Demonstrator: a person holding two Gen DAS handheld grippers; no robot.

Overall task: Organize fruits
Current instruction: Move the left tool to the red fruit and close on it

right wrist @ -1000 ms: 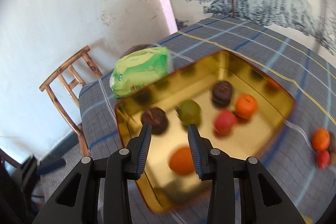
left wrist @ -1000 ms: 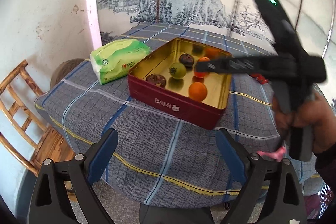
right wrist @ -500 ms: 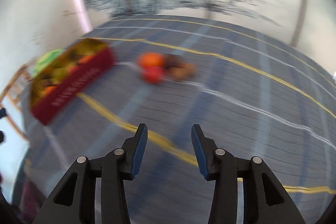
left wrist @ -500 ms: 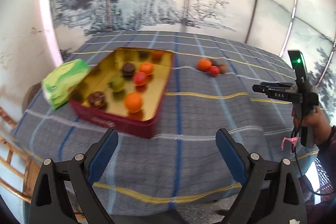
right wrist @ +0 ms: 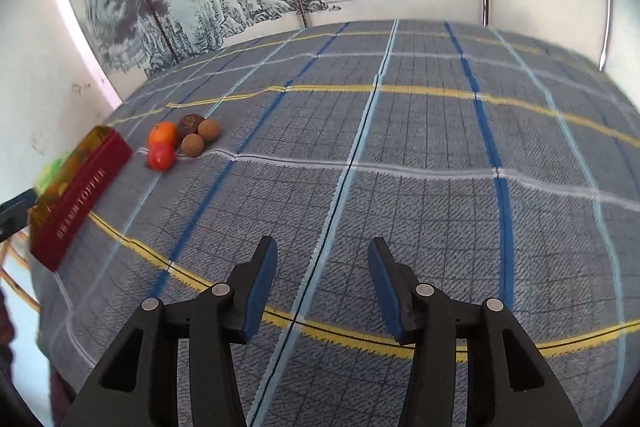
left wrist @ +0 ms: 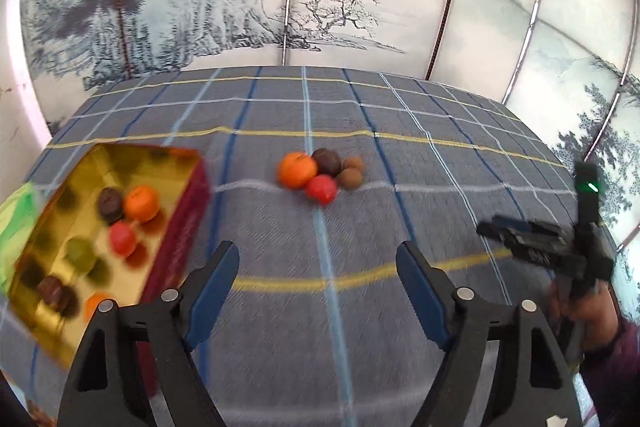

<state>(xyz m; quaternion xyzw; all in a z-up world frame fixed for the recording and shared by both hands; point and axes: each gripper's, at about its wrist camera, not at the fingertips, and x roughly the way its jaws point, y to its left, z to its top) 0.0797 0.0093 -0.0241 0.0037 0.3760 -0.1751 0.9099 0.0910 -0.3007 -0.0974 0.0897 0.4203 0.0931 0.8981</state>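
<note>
A loose cluster of fruit lies mid-table: an orange (left wrist: 296,169), a red fruit (left wrist: 321,189), a dark purple one (left wrist: 326,161) and two brown ones (left wrist: 350,179). My left gripper (left wrist: 317,255) hovers just short of the cluster, its jaws closing with nothing between them. The red tin (left wrist: 188,223) with a gold inside sits at the left and holds several fruits. In the right wrist view the cluster's orange (right wrist: 162,134) and the tin (right wrist: 80,187) are far left. My right gripper (right wrist: 323,247) is over bare cloth, its jaws opening and empty.
A blue-grey checked cloth (right wrist: 400,167) covers the table. A green packet (left wrist: 16,223) lies beyond the tin at the left edge. A hand (left wrist: 588,315) holds the right gripper's body (left wrist: 536,247) at the table's right side. A painted screen stands behind.
The left gripper swung right from the tin to face the loose fruit, and its jaws narrowed. The right gripper left the tin, crossed to the right over bare cloth, and its jaws widened.
</note>
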